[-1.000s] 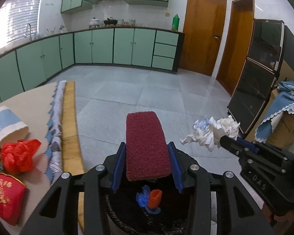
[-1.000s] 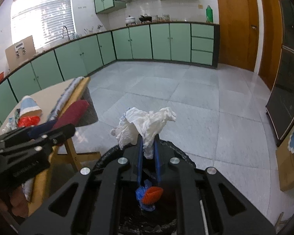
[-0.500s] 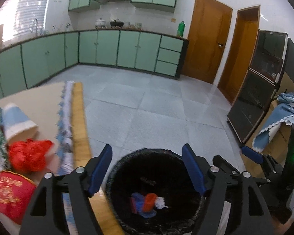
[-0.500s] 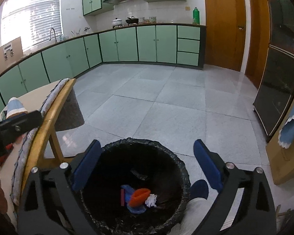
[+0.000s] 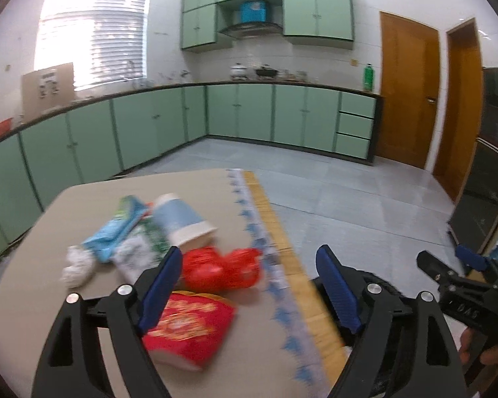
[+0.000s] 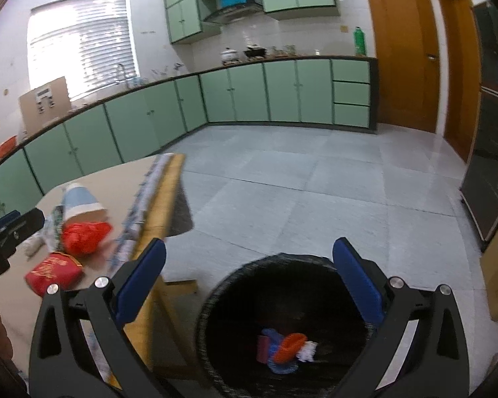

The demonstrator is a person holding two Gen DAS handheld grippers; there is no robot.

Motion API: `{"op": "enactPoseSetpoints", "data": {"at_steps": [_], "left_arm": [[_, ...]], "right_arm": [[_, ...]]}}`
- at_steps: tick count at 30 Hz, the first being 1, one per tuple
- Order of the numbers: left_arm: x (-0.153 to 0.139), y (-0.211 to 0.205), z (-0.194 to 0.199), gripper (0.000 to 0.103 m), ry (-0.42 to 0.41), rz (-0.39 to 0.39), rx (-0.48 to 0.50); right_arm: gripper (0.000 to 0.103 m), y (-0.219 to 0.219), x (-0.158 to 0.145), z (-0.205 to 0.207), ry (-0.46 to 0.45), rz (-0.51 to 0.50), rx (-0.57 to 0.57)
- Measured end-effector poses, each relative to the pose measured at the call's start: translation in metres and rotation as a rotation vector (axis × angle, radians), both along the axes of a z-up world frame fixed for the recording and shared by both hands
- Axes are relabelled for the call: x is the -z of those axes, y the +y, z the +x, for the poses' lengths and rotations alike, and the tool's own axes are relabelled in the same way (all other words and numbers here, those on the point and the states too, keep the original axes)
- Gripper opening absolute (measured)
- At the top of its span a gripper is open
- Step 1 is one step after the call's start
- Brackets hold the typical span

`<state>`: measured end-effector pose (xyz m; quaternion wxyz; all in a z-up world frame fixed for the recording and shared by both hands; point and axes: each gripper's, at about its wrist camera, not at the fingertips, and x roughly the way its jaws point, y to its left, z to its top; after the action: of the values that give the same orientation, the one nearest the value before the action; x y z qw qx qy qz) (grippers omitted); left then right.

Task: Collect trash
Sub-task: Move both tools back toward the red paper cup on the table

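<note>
My left gripper is open and empty, above the table's near right part, close to a crumpled red bag and a red packet. Further back lie a blue-and-white paper cup, a blue wrapper, a green-white wrapper and a white tissue ball. My right gripper is open and empty above the black bin, which holds red, blue, pink and white trash. The red bag and packet also show in the right wrist view.
The beige table has a patterned cloth edge and a wooden rim. The bin stands on the tiled floor right of the table. Green cabinets line the far walls. Dark cabinets stand at right.
Both grippers opened and dropped the red scrubber pad and the white paper into the bin. The left gripper then swung left, back over the table trash. The right stays above the bin.
</note>
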<state>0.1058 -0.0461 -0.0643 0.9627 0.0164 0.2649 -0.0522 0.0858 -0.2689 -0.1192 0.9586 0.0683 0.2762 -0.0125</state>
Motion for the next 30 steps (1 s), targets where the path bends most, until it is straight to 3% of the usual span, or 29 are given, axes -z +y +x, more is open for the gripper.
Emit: {"op": "enactPoseSetpoints", "data": {"at_steps": [11,30], "left_arm": [[0.026,0.050,-0.016,0.087,0.053,0.012,-0.083],[0.067,0.048,0.001,0.088,0.151,0.001,-0.080]], "right_arm": [[0.098,0.057,-0.001,0.005,-0.012,-0.018,-0.072],[0.098,0.072,0.011,0.016,0.009,-0.025,-0.088]]}}
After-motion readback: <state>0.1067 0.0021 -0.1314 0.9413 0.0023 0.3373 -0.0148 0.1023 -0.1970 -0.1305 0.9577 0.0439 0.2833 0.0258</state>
